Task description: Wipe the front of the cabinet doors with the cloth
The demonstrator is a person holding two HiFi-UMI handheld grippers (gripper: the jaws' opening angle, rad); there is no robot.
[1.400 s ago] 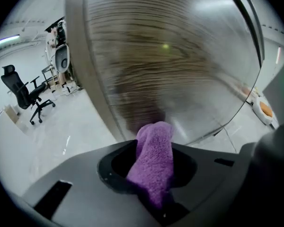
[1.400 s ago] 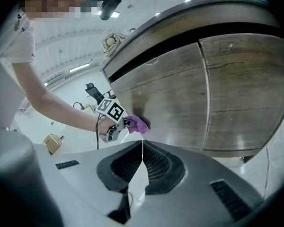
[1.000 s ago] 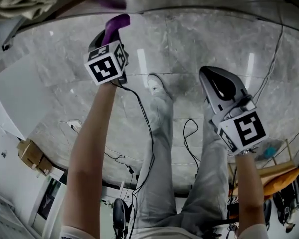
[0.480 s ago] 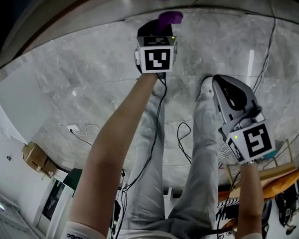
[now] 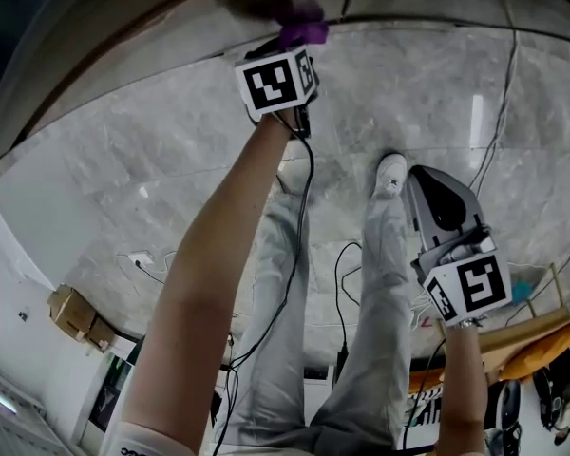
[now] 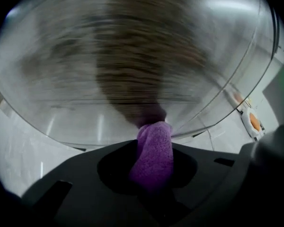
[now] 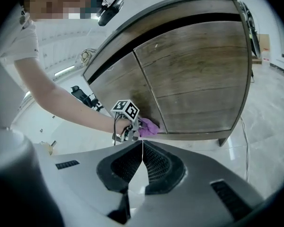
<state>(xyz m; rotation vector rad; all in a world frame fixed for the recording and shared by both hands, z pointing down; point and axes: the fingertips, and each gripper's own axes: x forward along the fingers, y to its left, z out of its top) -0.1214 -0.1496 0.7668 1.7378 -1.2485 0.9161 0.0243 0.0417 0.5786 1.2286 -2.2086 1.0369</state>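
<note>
Left gripper (image 5: 287, 60), fingers clamping purple cloth (image 6: 155, 150), swept rightward onto cabinet door (image 7: 194, 79) lower edge, so wiping is underway; right gripper (image 7: 142, 155) fingers closed, empty.

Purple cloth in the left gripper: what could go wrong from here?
1. The purple cloth is bunched into a narrow roll in the left gripper, so the hard gripper tips may scrape the cabinet door.
2. The cloth sits at the door's bottom edge; a lower stroke could slide off the wood.
3. The cable trailing from that gripper could snag on the person's legs.
</note>
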